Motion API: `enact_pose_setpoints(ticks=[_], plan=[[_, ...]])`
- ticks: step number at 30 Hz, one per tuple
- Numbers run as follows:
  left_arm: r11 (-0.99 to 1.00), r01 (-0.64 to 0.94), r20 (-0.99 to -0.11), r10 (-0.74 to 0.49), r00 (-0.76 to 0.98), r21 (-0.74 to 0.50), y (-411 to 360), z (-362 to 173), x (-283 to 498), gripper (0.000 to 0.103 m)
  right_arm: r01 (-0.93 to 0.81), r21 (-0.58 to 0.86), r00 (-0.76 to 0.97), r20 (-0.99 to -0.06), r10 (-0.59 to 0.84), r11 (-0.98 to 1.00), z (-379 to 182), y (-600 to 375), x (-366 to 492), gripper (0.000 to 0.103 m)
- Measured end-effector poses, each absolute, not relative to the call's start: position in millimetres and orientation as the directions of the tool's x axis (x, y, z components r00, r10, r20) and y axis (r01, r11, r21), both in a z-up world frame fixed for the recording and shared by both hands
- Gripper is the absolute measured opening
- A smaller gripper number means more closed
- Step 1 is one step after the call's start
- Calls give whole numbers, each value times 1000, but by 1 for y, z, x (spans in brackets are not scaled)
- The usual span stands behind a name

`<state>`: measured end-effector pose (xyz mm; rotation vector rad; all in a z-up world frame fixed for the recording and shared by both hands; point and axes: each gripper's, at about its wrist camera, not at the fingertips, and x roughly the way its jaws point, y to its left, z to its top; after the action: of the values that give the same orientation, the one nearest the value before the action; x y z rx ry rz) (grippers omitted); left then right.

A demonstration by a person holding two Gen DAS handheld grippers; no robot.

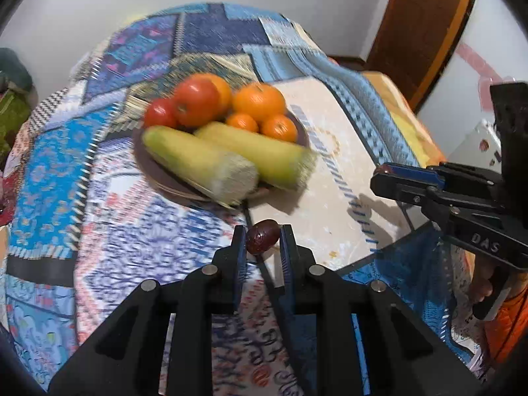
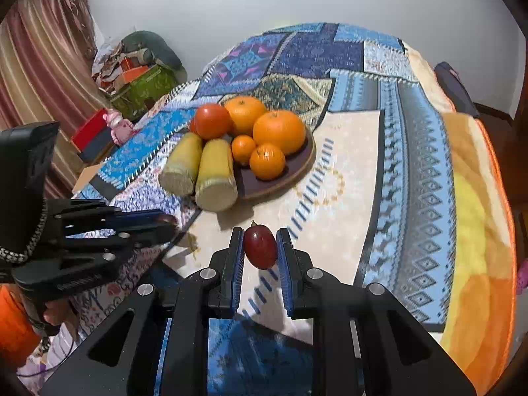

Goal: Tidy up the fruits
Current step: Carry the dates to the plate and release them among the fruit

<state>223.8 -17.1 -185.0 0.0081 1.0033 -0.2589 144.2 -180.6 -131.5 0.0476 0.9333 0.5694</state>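
Corn cobs [image 2: 198, 168] lie at the plate's [image 2: 297, 168] left edge, tomatoes [image 2: 212, 121] and oranges [image 2: 279, 132] behind. Nearer, left gripper [image 1: 263, 241] clamps a brown date [image 1: 262, 236]; right gripper [image 2: 260, 246] clamps a red grape [image 2: 260, 247].

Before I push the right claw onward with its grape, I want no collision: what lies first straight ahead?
Probably the nearer corn cob overhanging the brown plate; the right claw points slightly right of it, and depth is unclear.
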Motion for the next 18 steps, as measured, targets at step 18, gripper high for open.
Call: enact_pose_setpoints(ticks=[18], plan=[[983,155,-739,-179,650,-102,13,-128,258,20,-500,240,524,-682,511,832,-98,-137,179,18]])
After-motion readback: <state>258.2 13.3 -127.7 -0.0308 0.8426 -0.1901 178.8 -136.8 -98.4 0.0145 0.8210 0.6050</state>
